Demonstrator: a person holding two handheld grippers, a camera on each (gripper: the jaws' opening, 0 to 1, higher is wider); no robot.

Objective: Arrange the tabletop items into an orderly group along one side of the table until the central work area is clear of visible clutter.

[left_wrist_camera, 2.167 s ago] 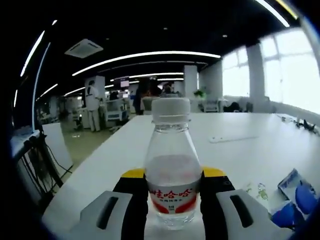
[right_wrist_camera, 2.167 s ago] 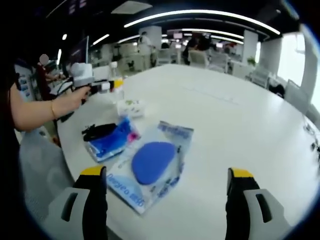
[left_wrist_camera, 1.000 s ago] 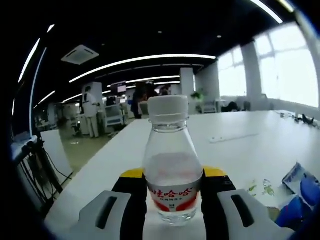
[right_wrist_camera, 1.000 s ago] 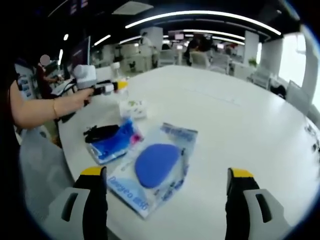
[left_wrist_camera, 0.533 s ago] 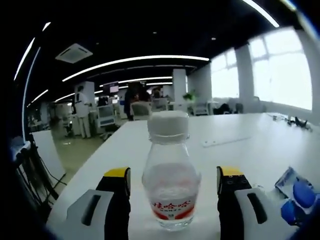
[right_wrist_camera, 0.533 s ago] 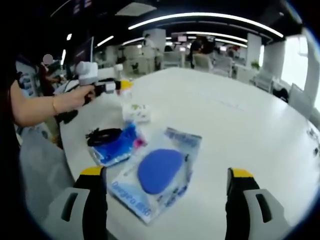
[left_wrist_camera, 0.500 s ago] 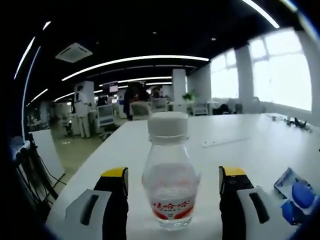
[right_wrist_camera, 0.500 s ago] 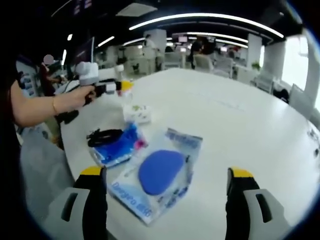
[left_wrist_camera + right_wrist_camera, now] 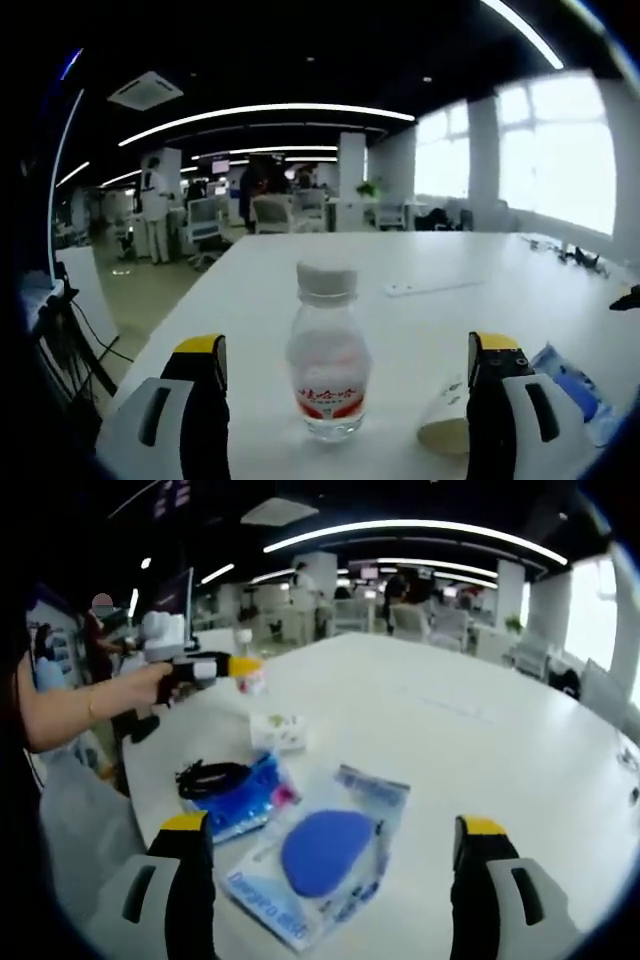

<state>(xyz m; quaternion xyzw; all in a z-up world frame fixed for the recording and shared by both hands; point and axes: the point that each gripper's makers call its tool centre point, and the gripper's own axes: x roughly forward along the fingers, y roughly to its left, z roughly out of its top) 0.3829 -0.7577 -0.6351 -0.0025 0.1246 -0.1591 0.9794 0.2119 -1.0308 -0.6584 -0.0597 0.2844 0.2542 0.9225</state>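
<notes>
Worktop [image 9: 560,300], white and broad, carries a clear plastic water bottle with white cap and red label [image 9: 327,360] standing upright between the released left tongs [image 9: 345,400], touching neither jaw. At four o'clock from it lies a small white packet [image 9: 447,420] beside the right jaw. In the right gripper view, released right tongs [image 9: 330,885] hover over a blue oval pad in a clear printed bag [image 9: 325,855]; at ten o'clock lies a blue pouch with black cord [image 9: 228,785].

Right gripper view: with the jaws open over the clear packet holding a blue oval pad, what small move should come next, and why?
Probably lower the right gripper onto the clear packet with the blue oval pad: its jaws stand open and empty, and the packet lies just ahead, further toward the middle of the white table than the other items.
</notes>
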